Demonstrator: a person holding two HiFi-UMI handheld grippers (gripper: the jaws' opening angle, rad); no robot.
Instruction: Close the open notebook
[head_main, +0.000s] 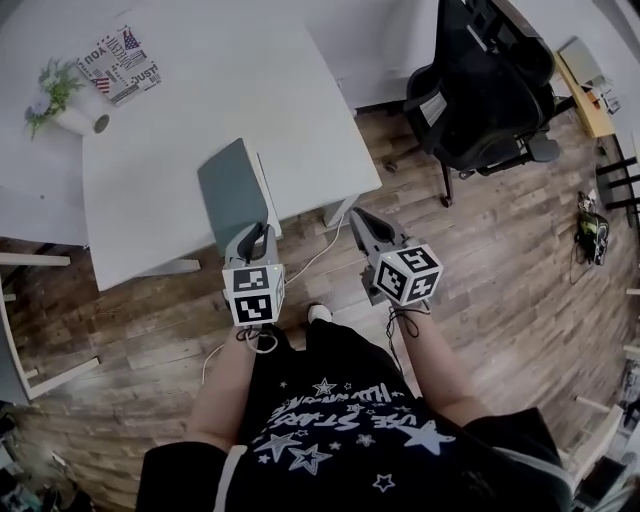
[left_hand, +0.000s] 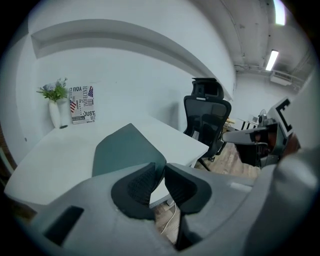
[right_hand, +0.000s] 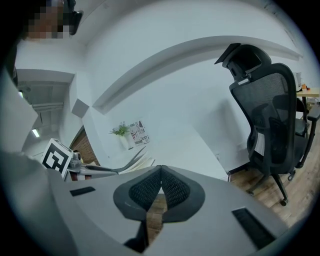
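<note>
The notebook (head_main: 236, 192) lies at the near edge of the white table (head_main: 180, 110), its grey-green cover (left_hand: 125, 147) on top and white page edges showing along its right side. In the right gripper view the cover's edge (right_hand: 131, 161) looks slightly raised over the pages. My left gripper (head_main: 258, 232) hovers at the notebook's near end, jaws all but closed with nothing between them (left_hand: 160, 167). My right gripper (head_main: 352, 213) hangs over the floor just off the table's near right corner, its pads touching and empty (right_hand: 161, 169).
A small vase with a plant (head_main: 60, 100) and a printed card (head_main: 122, 65) stand at the table's far left. To the right, a black office chair (head_main: 480, 90) stands on the wooden floor. A white cable (head_main: 312, 255) runs under the table edge.
</note>
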